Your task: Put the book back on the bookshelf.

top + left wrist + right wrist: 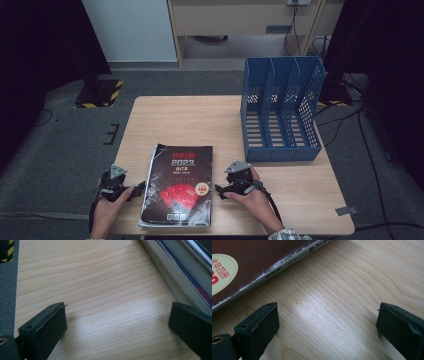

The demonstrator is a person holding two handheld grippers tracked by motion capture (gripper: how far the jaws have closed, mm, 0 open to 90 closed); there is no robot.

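Grippers flank the book, one on each side, both low at the near edge of the table. Starting at the left: the left gripper rests just off the book's left edge, jaws wide apart with nothing between them but bare wood. In the left gripper view the page block of the book runs along the right side, very close to the right jaw, whether touching I cannot tell.

Centre now: the book lies flat, cover up, near the table's near edge. Its long axis runs near to far, tilted slightly, top end pointing away from the person, title readable from the near side.

On to the right: the right gripper sits just beside the book's right edge, jaws also spread wide and empty. In the right gripper view the spine passes to the upper left, a little apart from the left jaw.

Far right stands the blue file rack, slots open toward the top, well apart from the book. Both grippers look about equally near the book; the right one is nearer the rack.
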